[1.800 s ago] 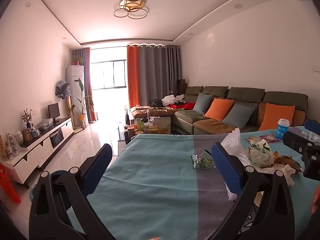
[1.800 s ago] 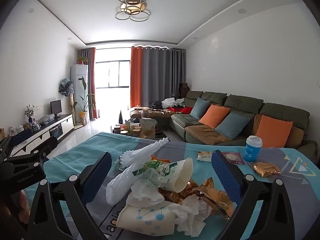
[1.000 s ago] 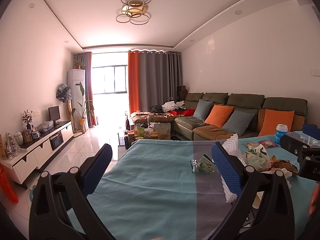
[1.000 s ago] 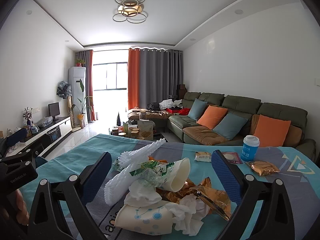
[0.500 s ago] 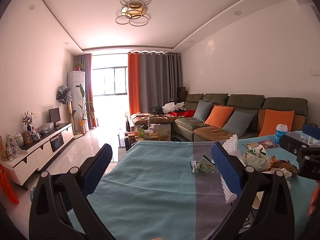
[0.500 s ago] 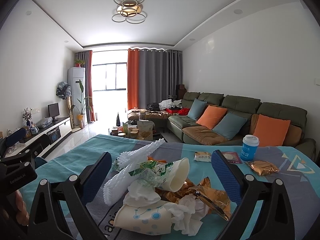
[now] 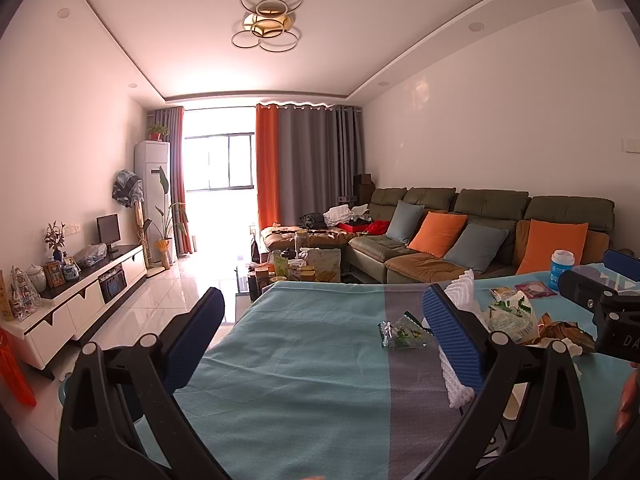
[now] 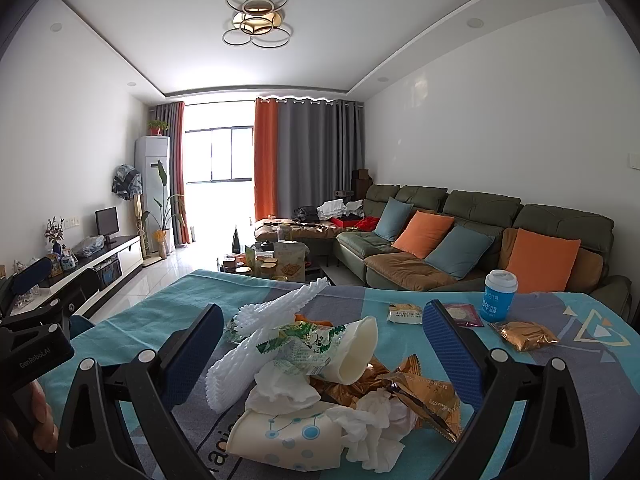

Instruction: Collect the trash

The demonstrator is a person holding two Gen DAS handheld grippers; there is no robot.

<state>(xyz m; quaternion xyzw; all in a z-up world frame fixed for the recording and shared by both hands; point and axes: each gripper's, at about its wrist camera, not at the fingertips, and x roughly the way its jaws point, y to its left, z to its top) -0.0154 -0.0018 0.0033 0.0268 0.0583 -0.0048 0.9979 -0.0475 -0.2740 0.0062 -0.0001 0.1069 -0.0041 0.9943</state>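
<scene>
The right gripper point(image 8: 322, 354) hangs above the table point(image 8: 560, 360) with its fingers point(image 8: 450, 348) spread wide and gripping nothing, a heap of trash between them: white foam netting point(image 8: 256, 340), a green wrapper point(image 8: 302, 340), a tipped paper cup point(image 8: 358, 350), crumpled tissue point(image 8: 280, 390), a dotted paper cup point(image 8: 280, 436) and gold wrappers point(image 8: 424, 394). The left gripper point(image 7: 322, 354), equally wide open and empty, hovers over bare teal cloth toward the table's left side, with a small green wrapper point(image 7: 404, 334) just beside its right finger. Toward the far right corner stand a blue lidded cup point(image 8: 499, 295), two snack packets point(image 8: 405, 313) and a gold packet point(image 8: 527, 335).
</scene>
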